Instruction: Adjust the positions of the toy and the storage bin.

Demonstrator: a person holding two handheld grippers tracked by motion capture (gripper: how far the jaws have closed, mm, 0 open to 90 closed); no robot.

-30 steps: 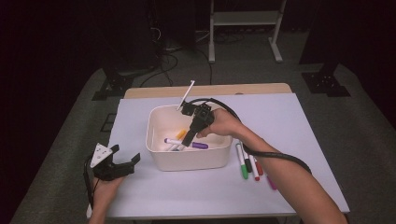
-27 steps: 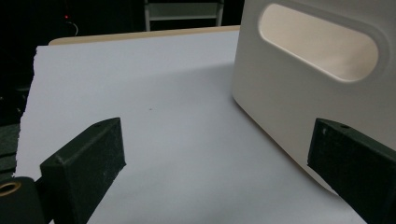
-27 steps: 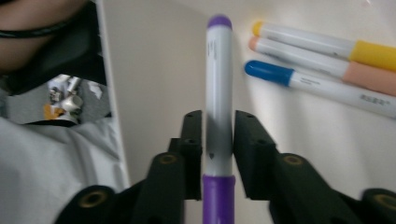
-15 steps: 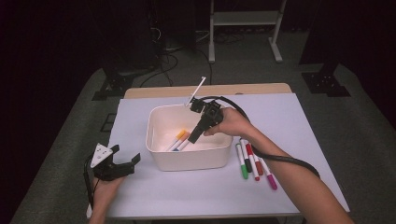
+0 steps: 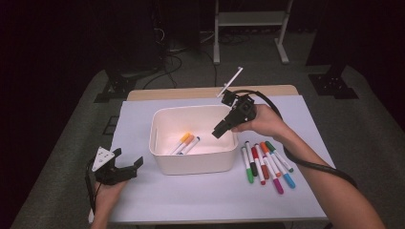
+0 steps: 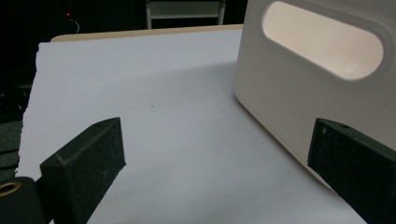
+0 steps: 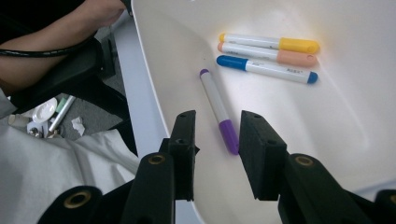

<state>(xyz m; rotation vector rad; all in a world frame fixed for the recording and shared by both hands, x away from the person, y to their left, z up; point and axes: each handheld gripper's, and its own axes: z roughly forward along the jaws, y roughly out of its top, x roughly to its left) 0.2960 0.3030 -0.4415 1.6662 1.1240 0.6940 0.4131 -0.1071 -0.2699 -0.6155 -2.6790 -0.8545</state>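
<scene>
**Purple marker lies in the tub, right gripper above it with jaws parted**

The right gripper (image 5: 218, 132) hangs over the right side of the white tub (image 5: 191, 164), tilted down toward its inside. Its jaws have just been opening and now stand a little apart, with nothing pressed between them. In the right gripper view the purple marker (image 7: 218, 110) lies loose on the tub floor beyond the jaw tips, close to the tub's wall. Farther in, three more markers lie side by side and touching: a yellow marker (image 7: 270, 43), an orange marker (image 7: 268, 53) and a blue marker (image 7: 266, 69).

The tub sits near the middle of the desk (image 5: 143, 200). On the desk just to the right of the tub, a row of markers (image 5: 265, 161) lies close together, caps pointing toward the front edge.

The left gripper (image 5: 125, 168) rests near the front left corner of the desk, jaws wide apart and empty. In the left gripper view it faces the tub's end wall and the handle slot (image 6: 322, 39).
</scene>
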